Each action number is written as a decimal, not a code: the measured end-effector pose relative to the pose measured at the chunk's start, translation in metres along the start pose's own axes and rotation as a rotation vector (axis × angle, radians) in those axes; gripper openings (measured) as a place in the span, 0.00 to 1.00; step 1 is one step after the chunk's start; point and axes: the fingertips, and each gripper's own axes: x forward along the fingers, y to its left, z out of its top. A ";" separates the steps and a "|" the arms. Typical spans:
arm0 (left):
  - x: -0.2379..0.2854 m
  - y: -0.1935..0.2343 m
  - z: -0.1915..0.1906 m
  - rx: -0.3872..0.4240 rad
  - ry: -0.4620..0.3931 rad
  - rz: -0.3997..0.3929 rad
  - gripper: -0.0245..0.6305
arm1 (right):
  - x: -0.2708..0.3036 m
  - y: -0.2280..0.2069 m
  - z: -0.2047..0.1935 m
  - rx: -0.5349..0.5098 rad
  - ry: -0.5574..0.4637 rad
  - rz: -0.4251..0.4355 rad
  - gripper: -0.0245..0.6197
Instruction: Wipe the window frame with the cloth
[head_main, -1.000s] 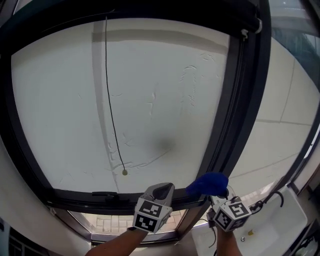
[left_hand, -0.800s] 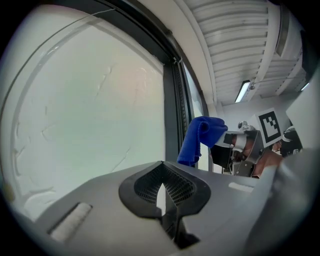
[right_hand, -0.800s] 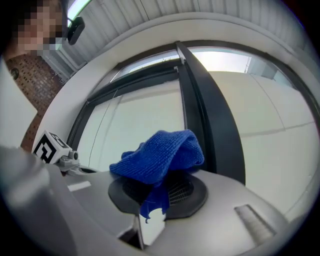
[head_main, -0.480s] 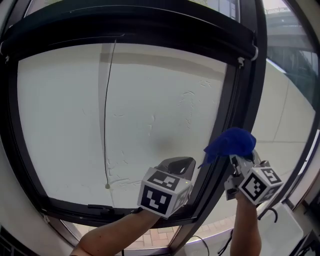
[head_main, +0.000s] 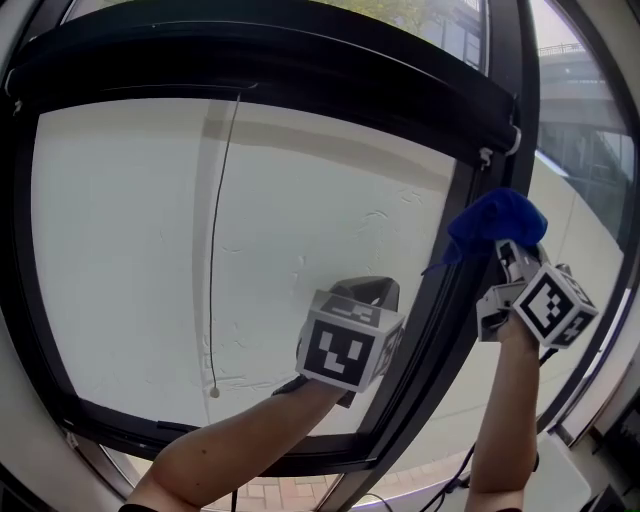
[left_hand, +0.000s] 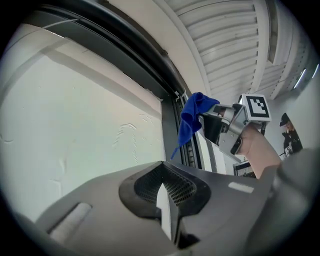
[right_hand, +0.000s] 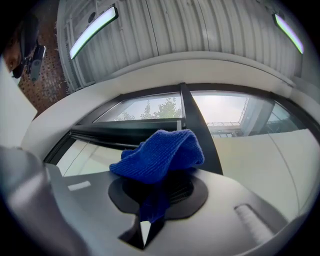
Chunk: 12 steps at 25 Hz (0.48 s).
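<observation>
Big black window frame (head_main: 300, 75) fills the head view, with a white roller blind (head_main: 120, 250) and its thin pull cord (head_main: 222, 230) inside it. Ribbed ceiling (right_hand: 200, 30) with strip lights (right_hand: 92, 30) overhead. The right tool (head_main: 503, 252) is up beside the frame's upright bar, pinching a bunched blue cloth (head_main: 495, 225) that pokes up past the tips. The left tool (head_main: 370, 290) sits lower, in front of the blind, jaws pressed together on nothing.

The dark window frame (head_main: 452, 290) holds a white blind (head_main: 130, 250) with a thin cord (head_main: 213, 300); the blue cloth (head_main: 495, 225) is just beside its upright bar.
</observation>
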 end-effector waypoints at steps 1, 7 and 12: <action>0.003 0.000 0.003 0.000 -0.004 -0.006 0.03 | 0.005 -0.004 0.006 0.010 -0.017 0.001 0.13; 0.017 0.008 0.029 0.027 -0.017 -0.009 0.03 | 0.034 -0.029 0.049 -0.004 -0.095 -0.026 0.13; 0.022 0.012 0.043 0.053 -0.035 -0.001 0.03 | 0.061 -0.039 0.072 -0.090 -0.076 -0.034 0.13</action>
